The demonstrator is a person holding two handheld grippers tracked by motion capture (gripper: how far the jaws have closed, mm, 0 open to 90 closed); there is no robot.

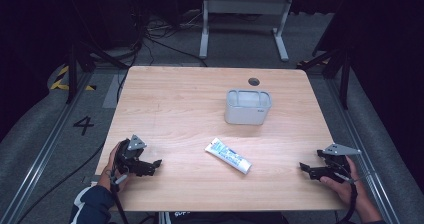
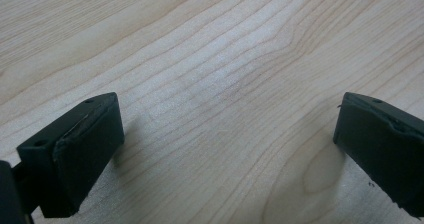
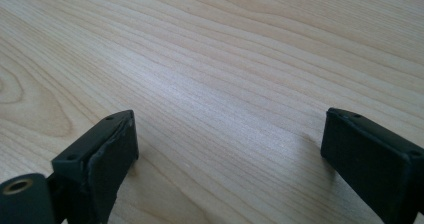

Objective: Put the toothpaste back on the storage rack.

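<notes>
The left gripper (image 1: 150, 165) sits low over the bench (image 1: 190, 99) near its front-left corner, held in the person's left hand (image 1: 111, 166), jaws spread wide with bare wood between them. Toward the middle of the front edge a white and blue tube (image 1: 228, 155) lies flat at a slant. Behind it, nearer the far edge, stands a pale rectangular tub (image 1: 247, 107). By the front-right corner the right gripper (image 1: 306, 169) rests in the right hand (image 1: 345, 184), jaws likewise spread over bare wood.
</notes>
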